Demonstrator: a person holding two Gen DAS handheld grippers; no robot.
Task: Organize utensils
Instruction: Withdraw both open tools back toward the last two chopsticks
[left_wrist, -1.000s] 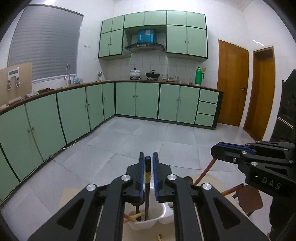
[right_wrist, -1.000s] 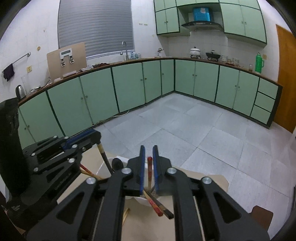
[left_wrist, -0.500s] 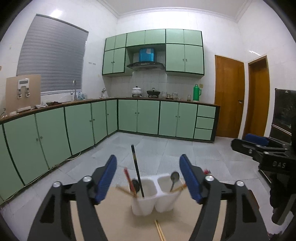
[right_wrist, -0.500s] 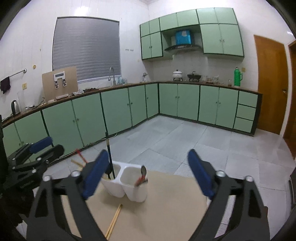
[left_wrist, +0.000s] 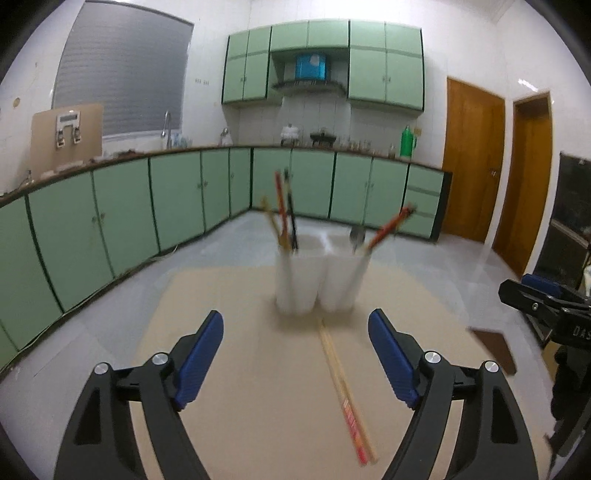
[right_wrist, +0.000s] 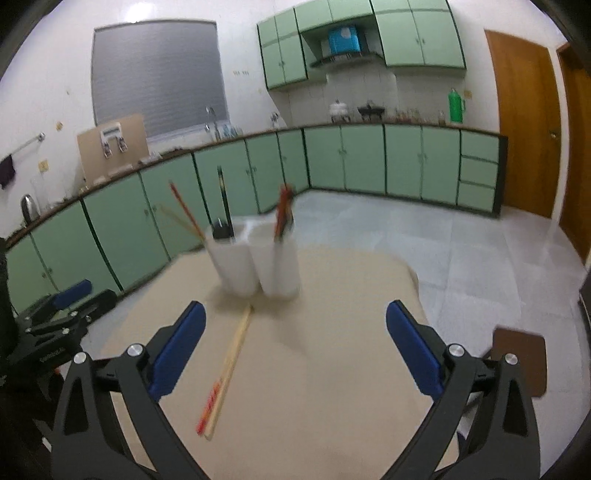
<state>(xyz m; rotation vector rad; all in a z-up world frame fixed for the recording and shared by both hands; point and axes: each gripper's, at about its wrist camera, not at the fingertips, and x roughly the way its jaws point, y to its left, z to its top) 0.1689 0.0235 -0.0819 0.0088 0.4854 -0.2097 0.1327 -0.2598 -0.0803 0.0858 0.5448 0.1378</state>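
Holding both grippers spread and empty above the table (left_wrist: 229, 369).
Your left gripper (left_wrist: 295, 354) and right gripper (right_wrist: 295, 347) face the holder (left_wrist: 317, 280) at 12 o'clock; loose chopsticks (left_wrist: 343, 391) remain for pickup.

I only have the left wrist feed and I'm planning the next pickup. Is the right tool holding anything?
Observer: No. The right tool is wide open, with nothing between its pads.
Operator: Where does my left tool sit from that side?
Observer: The left tool is out past the table's left edge, not over the chopstick pair.
Operator: Anything on the counter further left than I can see?
Observer: A metal kettle stands there, and a dark cloth hangs on the wall above it.
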